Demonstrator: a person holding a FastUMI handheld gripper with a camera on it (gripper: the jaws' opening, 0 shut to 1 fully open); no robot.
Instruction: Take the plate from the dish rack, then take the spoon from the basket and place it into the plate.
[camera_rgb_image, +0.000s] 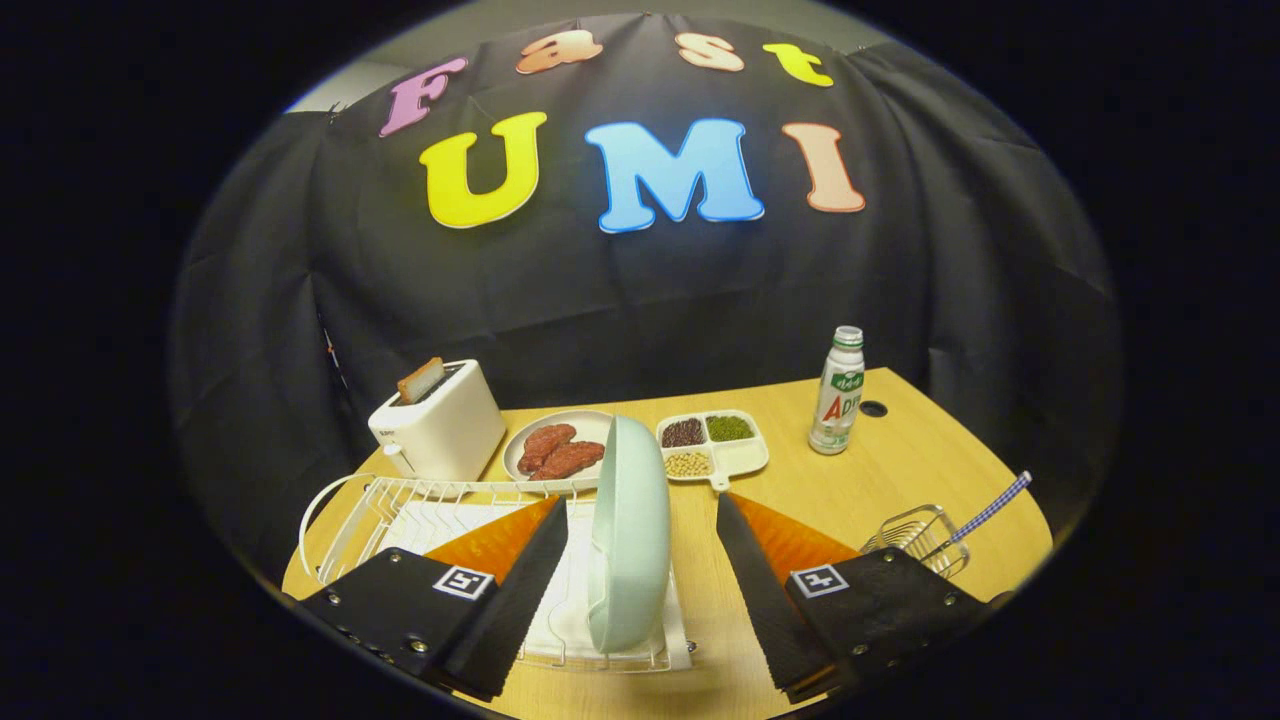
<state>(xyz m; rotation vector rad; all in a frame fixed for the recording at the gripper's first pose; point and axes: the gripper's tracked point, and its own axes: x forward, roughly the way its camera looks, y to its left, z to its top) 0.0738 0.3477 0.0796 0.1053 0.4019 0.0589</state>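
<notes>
dish rack (370, 505): white wire, near-left part of the tabletop (880, 470), left finger sits over it
toaster (438, 420): white, behind the rack, slice of bread (420, 380) sticking out of the slot
round plate (585, 428): behind the rack, right of the toaster, holds two reddish meat pieces (558, 452)
plate (630, 535): pale green, stands on edge in the right end of the dish rack, between the two fingers
gripper (632, 515): fingers spread wide apart, one each side of the plate, neither clearly touching it
divided tray (712, 445): white, beyond the plate, compartments with dark red, green and pale beans
bottle (838, 392): upright, white with green cap, right of the tray, near the back edge
basket (920, 540): small wire, near right, just beside the right finger
spoon (985, 512): checked blue-white handle leaning out of the basket to the right
</notes>
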